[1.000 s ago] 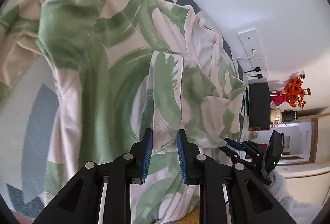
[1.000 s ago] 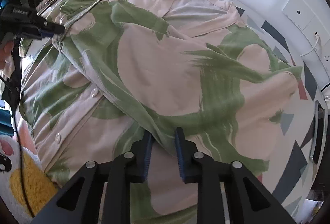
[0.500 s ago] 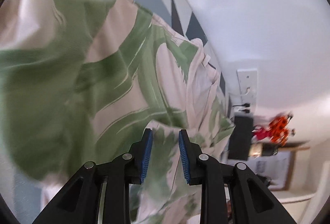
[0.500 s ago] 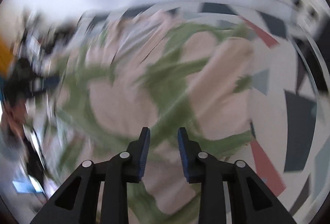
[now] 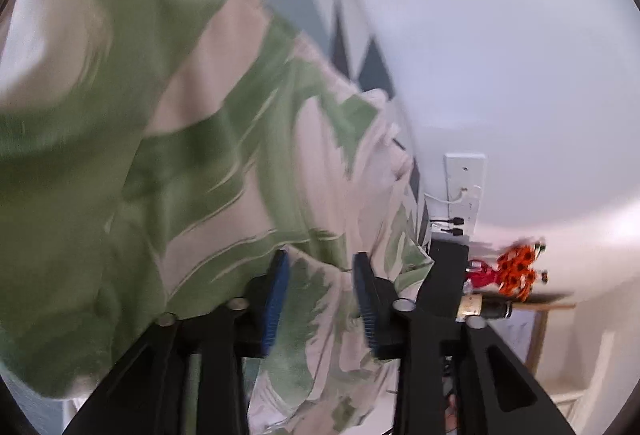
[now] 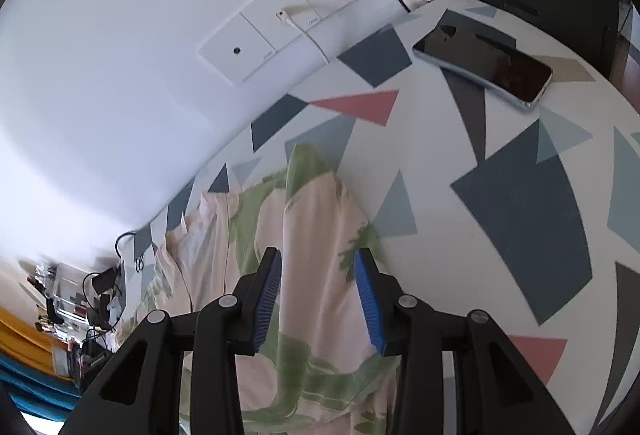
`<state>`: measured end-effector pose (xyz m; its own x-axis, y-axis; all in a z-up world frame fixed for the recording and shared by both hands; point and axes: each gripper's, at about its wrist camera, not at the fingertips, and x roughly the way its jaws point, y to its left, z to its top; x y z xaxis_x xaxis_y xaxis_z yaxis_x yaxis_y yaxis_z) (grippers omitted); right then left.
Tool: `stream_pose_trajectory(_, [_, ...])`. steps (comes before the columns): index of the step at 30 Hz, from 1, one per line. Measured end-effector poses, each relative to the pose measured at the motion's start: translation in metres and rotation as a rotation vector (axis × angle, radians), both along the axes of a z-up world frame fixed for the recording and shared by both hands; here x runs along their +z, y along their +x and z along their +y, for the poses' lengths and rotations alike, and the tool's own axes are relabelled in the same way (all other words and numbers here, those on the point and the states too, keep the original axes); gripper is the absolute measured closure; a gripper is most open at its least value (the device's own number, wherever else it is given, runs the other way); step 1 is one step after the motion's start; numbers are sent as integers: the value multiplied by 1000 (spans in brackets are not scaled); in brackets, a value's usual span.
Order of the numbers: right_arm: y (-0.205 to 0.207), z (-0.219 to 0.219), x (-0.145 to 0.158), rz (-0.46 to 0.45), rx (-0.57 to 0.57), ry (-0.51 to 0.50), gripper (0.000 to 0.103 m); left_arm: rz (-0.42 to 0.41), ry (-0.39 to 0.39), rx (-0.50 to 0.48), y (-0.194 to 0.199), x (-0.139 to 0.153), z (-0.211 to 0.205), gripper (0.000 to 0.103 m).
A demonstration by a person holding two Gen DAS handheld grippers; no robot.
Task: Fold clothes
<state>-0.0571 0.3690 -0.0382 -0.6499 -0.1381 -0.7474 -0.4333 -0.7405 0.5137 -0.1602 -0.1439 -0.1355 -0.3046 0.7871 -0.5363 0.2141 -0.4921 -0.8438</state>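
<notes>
Now both the left gripper [image 5: 320, 299] and right gripper [image 6: 316, 295] have just been opening, cloth lying loose between; the shirt [image 6: 312, 219] looks only partly folded.

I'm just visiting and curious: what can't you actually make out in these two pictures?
- Left wrist view: the shirt is smeared by motion blur; no buttons or seams readable.
- Same view: the red-and-orange ornament is blurred and small.
- Right wrist view: the shirt's near part is hidden behind the right tool.
- Same view: clutter far left, too small.
</notes>
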Motion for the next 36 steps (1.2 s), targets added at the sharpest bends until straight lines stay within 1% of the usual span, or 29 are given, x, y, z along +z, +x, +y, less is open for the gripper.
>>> stream_pose_trajectory(1, [1,0,0,-1,5,5,63,15,-9,-14,-2,2,2,65])
stream_pose_trajectory(3, [-1,-3,0,-4,25,15,63,11,-24,-29,-4,-1,4,65])
stream_pose_trajectory(6, [0,-7,2,-4,40,22,63,-31,-25,-45,-6,-18,4,65])
stream_pose_trajectory(9, [1,-11,5,-3,50,28,63,-22,12,-49,-6,-25,4,65])
stream_pose_trajectory(12, [1,-15,5,-7,54,33,63,-4,58,-73,-9,-24,8,65])
stream_pose_trajectory(15, [2,-20,3,-15,56,30,63,24,129,-109,-11,-20,16,65])
stream_pose_trajectory(17, [2,-26,2,-20,60,28,63,38,185,-146,-11,-15,22,65])
stream_pose_trajectory(21, [0,-38,2,-30,85,47,63,79,251,-267,-7,-4,35,65])
stream_pose_trajectory(24, [-2,-49,2,-38,109,66,63,66,280,-347,-2,-7,46,65])
stream_pose_trajectory(27, [-4,-57,1,-45,121,74,63,55,333,-464,10,-9,61,65])
stream_pose_trajectory(28, [-4,-59,1,-46,125,75,63,59,334,-500,16,-8,66,65])
stream_pose_trajectory(29, [-5,-62,1,-45,129,76,63,63,313,-523,20,-8,70,65])
stream_pose_trajectory(31, [-5,-65,2,-47,139,90,63,46,239,-520,21,-13,72,65])
stream_pose_trajectory(35, [-6,-70,-1,-61,146,106,63,4,183,-399,12,-31,59,65])
stream_pose_trajectory(36, [-6,-70,-2,-66,145,103,63,15,189,-366,8,-30,56,65])
